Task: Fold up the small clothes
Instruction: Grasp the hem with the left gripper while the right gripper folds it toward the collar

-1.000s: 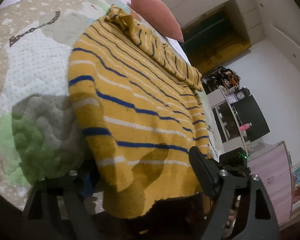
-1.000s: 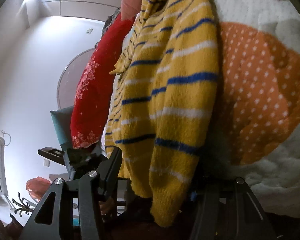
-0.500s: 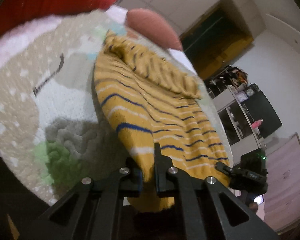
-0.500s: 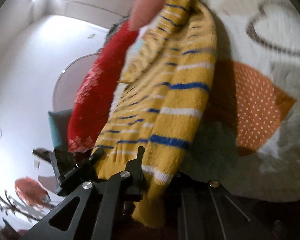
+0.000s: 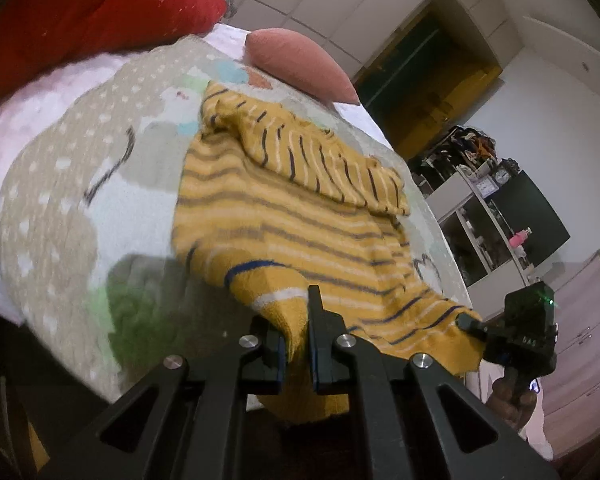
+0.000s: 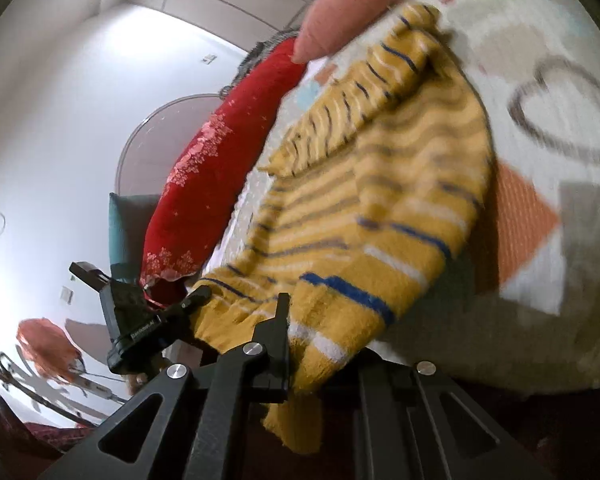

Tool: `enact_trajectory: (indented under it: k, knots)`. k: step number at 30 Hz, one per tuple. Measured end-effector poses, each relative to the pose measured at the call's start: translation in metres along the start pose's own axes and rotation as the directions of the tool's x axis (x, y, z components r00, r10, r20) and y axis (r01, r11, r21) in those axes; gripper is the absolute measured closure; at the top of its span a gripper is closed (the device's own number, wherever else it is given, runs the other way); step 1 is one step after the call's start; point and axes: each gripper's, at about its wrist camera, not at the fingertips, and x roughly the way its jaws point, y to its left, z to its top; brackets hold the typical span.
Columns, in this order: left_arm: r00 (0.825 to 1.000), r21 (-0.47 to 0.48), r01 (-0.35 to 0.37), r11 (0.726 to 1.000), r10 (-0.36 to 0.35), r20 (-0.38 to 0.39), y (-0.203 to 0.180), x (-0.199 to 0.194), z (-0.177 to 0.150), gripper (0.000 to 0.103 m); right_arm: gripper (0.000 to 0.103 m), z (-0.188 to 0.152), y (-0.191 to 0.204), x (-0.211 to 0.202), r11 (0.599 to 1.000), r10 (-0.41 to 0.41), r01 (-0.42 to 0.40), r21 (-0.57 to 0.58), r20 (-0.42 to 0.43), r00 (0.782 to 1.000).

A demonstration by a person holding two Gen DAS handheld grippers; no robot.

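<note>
Left wrist view.
- Sweater (image 5: 300,220), one: yellow knit, fuzzy, with thin blue and white stripes. Lies on the quilt, far part flat; a striped sleeve is folded across the top. Near hem lifted off the surface.
- Left gripper (image 5: 298,344), black, two fingers: jaws drawn in tight, pinching a fold of the sweater's near hem corner; knit hangs below the pads.
- Right gripper (image 5: 470,326), seen at the right edge: its tip clamps the other hem corner. A hand (image 5: 512,400) holds its handle beneath.
- Quilt (image 5: 80,200), one: stitched, puffy, pale with beige dotted, grey and green patches.
- Cushions, two: a red one (image 5: 100,12) with a pale floral print; a smooth salmon-pink one (image 5: 300,64), oval.
- Only this view shows a shelf unit (image 5: 488,216) and a dark doorway behind.

Right wrist view.
- Same sweater (image 6: 380,200), blurred, hem raised toward the camera.
- Right gripper (image 6: 296,344): jaws closed down on the hem corner; one finger is hidden behind the knit.
- Left gripper (image 6: 198,298), at left, bites the opposite corner.
- Only this view shows an orange dotted quilt patch (image 6: 520,216), a teal cushion (image 6: 120,220) and a white wall.
</note>
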Motion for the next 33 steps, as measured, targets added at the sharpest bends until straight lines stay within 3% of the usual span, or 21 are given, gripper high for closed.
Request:
enact_trajectory:
  k: [5, 11, 15, 17, 19, 21, 23, 26, 29, 33]
  knots:
    - [0.998, -0.016, 0.053, 0.998, -0.053, 0.031, 0.000, 0.024, 0.066, 0.095, 0.093, 0.069, 0.011, 0.009, 0.999, 0.018, -0.016, -0.049, 0.055, 0.998]
    - [1.000, -0.052, 0.000, 0.999, -0.001, -0.010, 0.009, 0.100, 0.161, 0.095, 0.092, 0.172, 0.007, 0.052, 0.998, -0.031, 0.035, -0.044, 0.102, 0.994]
    - [0.994, -0.111, -0.089, 0.990, 0.082, -0.069, 0.035, 0.158, 0.202, 0.094, 0.090, 0.230, -0.023, 0.097, 0.989, -0.149, 0.150, 0.000, 0.063, 0.987]
    - [0.992, -0.205, -0.058, 0.977, 0.032, -0.126, 0.057, 0.185, 0.214, 0.094, 0.086, 0.250, -0.046, 0.118, 0.978, -0.203, 0.201, 0.052, 0.021, 0.979]
    - [0.992, -0.263, -0.020, 0.965, -0.013, -0.126, 0.068, 0.194, 0.220, 0.092, 0.077, 0.264, -0.067, 0.132, 0.973, -0.194, 0.193, 0.123, -0.010, 0.981]
    - [0.992, -0.325, 0.054, 0.944, -0.088, -0.091, 0.078, 0.196, 0.229, 0.082, 0.067, 0.277, -0.085, 0.141, 0.968, -0.158, 0.156, 0.198, -0.008, 0.987]
    - [0.990, -0.375, 0.111, 0.920, -0.136, -0.039, 0.083, 0.193, 0.236, 0.055, 0.053, 0.287, -0.098, 0.144, 0.959, -0.128, 0.118, 0.258, 0.022, 0.992]
    - [0.991, -0.419, 0.130, 0.899, -0.107, 0.077, 0.089, 0.178, 0.244, 0.023, 0.043, 0.299, -0.109, 0.148, 0.944, -0.104, 0.079, 0.321, 0.060, 0.993]
    - [0.991, -0.438, 0.127, 0.890, -0.099, 0.086, 0.096, 0.174, 0.250, 0.022, 0.031, 0.307, -0.114, 0.146, 0.934, -0.117, 0.067, 0.352, 0.122, 0.986]
    - [1.000, -0.354, 0.009, 0.935, -0.003, 0.019, 0.087, 0.168, 0.244, 0.022, 0.027, 0.312, -0.121, 0.138, 0.916, -0.131, 0.057, 0.398, 0.162, 0.978]
